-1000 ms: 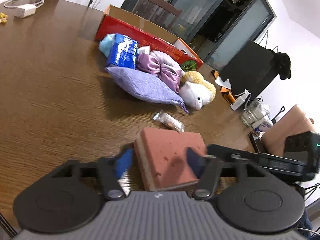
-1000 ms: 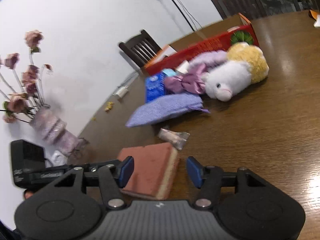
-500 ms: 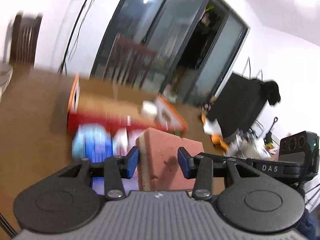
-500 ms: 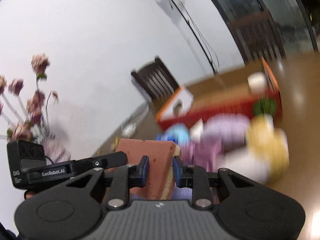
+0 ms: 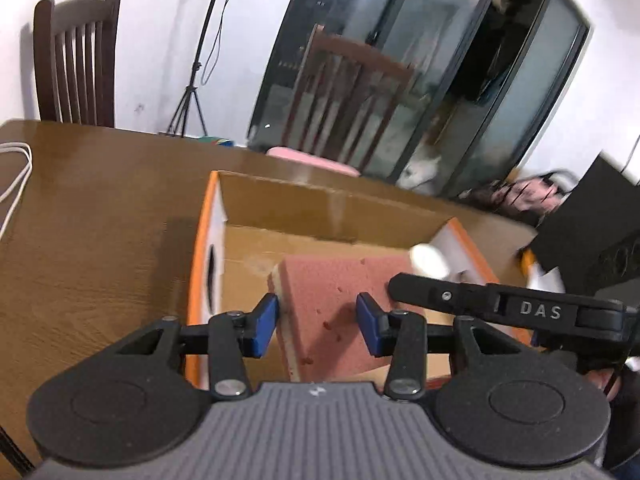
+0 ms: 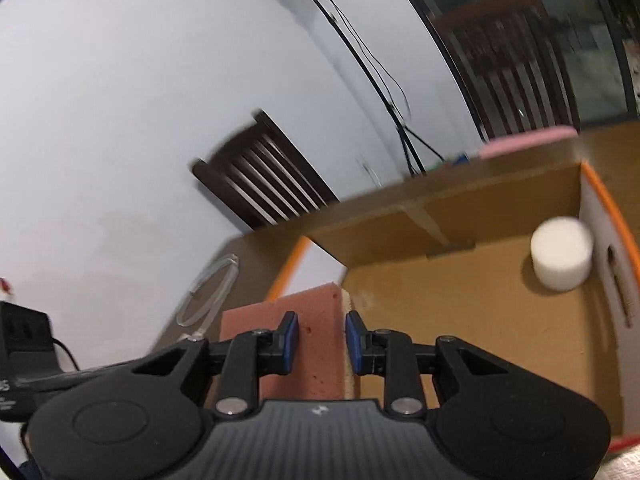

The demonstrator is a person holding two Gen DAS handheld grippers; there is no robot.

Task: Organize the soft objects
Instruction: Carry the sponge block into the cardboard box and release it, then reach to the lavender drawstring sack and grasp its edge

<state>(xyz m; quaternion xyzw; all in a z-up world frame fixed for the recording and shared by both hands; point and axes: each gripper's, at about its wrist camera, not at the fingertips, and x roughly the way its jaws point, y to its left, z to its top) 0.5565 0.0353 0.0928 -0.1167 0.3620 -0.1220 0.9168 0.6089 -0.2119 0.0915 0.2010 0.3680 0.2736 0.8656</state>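
A pink sponge block (image 5: 332, 304) with a pale yellow side is held over the open cardboard box (image 5: 320, 208). My left gripper (image 5: 318, 330) is shut on its width. My right gripper (image 6: 318, 342) is shut on its thin edge, where the sponge (image 6: 316, 316) shows pink with a yellow layer. The box (image 6: 460, 288) has orange-edged flaps and a brown floor. A white foam cylinder (image 6: 560, 258) stands inside at its right end; it also shows in the left wrist view (image 5: 430, 260). The other soft toys are out of view.
The box sits on a brown wooden table (image 5: 100, 220). A white cable (image 5: 16, 176) lies at the table's left edge. Dark wooden chairs (image 5: 74, 56) stand behind the table, one with a pink cushion (image 5: 312, 160). A tripod (image 5: 196, 80) stands by the white wall.
Both grippers closed on the sponge, lifted it off the table and carried it forward past the pile of soft toys to above the box.
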